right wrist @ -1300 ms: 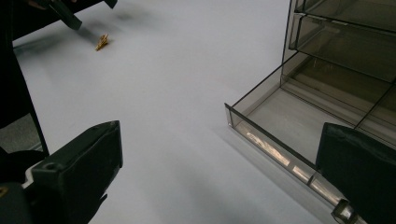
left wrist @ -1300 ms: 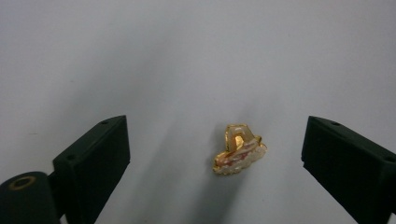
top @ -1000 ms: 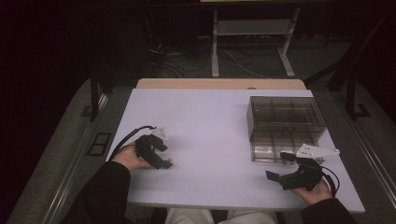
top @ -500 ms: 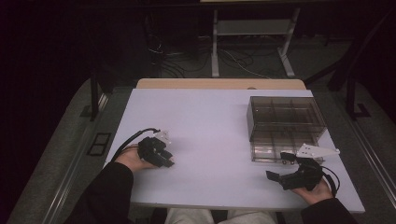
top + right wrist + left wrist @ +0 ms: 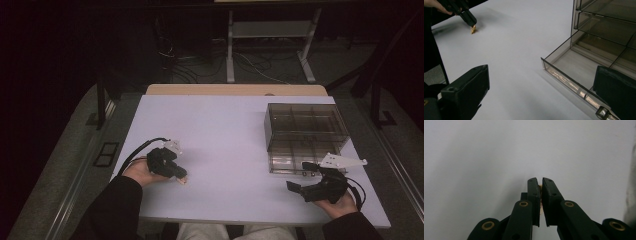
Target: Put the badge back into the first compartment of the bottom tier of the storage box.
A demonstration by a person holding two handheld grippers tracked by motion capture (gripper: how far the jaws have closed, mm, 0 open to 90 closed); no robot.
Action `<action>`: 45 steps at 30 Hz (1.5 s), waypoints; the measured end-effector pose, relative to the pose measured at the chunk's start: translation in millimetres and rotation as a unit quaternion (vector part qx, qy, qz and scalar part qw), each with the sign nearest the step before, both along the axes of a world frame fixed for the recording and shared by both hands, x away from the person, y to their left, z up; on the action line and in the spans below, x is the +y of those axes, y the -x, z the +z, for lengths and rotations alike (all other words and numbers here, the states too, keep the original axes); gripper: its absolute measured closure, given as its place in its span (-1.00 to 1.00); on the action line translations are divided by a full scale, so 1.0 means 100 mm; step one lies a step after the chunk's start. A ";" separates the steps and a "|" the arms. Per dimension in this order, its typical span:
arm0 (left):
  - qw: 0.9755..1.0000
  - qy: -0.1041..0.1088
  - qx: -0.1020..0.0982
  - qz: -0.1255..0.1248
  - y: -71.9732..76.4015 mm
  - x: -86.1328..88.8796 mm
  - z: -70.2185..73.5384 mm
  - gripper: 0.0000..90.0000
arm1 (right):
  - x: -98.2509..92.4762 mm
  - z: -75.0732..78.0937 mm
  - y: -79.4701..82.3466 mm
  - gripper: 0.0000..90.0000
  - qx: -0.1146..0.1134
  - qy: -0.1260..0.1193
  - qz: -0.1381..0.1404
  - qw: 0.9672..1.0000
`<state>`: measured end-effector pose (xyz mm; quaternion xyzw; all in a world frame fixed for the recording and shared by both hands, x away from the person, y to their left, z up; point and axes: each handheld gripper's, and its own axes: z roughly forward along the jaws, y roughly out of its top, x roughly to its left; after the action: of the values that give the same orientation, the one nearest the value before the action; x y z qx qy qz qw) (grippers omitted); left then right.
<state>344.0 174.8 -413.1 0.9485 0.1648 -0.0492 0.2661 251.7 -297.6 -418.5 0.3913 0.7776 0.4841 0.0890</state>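
Down at the near left of the white table (image 5: 225,135), the left gripper (image 5: 176,172) had its tips pressed to the tabletop, and its jaws had just been closing on a small gold-coloured piece (image 5: 184,181). In the left gripper view the two black jaws stood almost together, a narrow slit between them, with a sliver of that gold piece (image 5: 540,187) pinched in the gap near the tips. From the right gripper view the same piece (image 5: 473,29) showed as a small brassy thing poking out below the left gripper (image 5: 469,20), touching the table; what exactly it was could not be told. Over on the right, the right gripper (image 5: 303,181) sat in the person's hand near the table's front edge, jaws spread wide with nothing between them. Just beyond it stood the smoky clear drawer cabinet (image 5: 305,127), its lowest drawer (image 5: 574,72) pulled out toward the right gripper and bare inside where it showed. The gold piece lay well apart from the cabinet, across the open white surface.
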 end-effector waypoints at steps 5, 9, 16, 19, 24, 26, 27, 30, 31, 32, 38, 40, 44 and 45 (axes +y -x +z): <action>1.000 0.010 0.006 -0.008 0.09 -0.03 0.00 0.90 | 0.00 0.00 0.00 -0.99 0.000 0.000 0.000 1.000; 0.999 0.030 0.030 -0.004 0.11 0.02 0.03 0.95 | 0.00 0.00 -0.01 -0.99 0.001 0.002 0.002 1.000; 0.998 0.032 0.062 -0.010 0.13 0.02 0.06 0.98 | 0.00 0.00 -0.01 -0.99 0.000 0.003 0.003 1.000; 0.996 0.041 0.073 -0.005 0.11 0.04 0.07 1.00 | 0.01 0.00 0.00 -0.99 0.000 0.004 0.004 1.000; 0.997 0.035 0.069 -0.002 0.13 0.05 0.08 1.00 | 0.01 0.00 0.00 -0.99 0.000 0.004 0.004 1.000; 0.997 0.033 0.068 -0.002 0.14 0.04 0.08 1.00 | 0.01 0.00 0.00 -0.99 0.000 0.004 0.004 1.000; 0.997 0.034 0.067 -0.002 0.14 0.03 0.07 1.00 | 0.01 0.00 0.00 -0.99 0.001 0.005 0.005 1.000; 0.998 0.033 0.060 -0.001 0.13 0.04 0.08 1.00 | 0.01 0.00 0.00 -0.99 0.001 0.006 0.005 1.000; 0.998 0.033 0.056 0.000 0.13 0.04 0.08 1.00 | 0.01 0.00 0.00 -0.99 0.001 0.006 0.005 1.000; 0.998 0.032 0.056 0.000 0.13 0.04 0.08 1.00 | 0.01 0.00 0.00 -0.99 0.000 0.005 0.005 1.000; 0.998 0.037 0.053 0.002 0.12 0.03 0.07 1.00 | 0.01 0.00 0.00 -0.99 0.002 0.005 0.006 1.000; 0.997 0.043 0.056 0.008 0.11 0.04 0.08 1.00 | 0.01 0.00 0.00 -0.99 0.003 0.006 0.006 1.000; 0.997 0.047 0.055 0.014 0.09 0.07 0.10 1.00 | 0.02 0.00 -0.01 -0.99 0.002 0.007 0.008 1.000; 0.997 0.045 0.053 0.018 0.08 0.08 0.10 1.00 | 0.02 0.00 -0.01 -0.99 0.002 0.007 0.009 1.000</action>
<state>336.1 182.8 -403.3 0.9285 0.1931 -0.1021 0.3003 252.3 -295.9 -418.9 0.3843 0.7847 0.4787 0.0862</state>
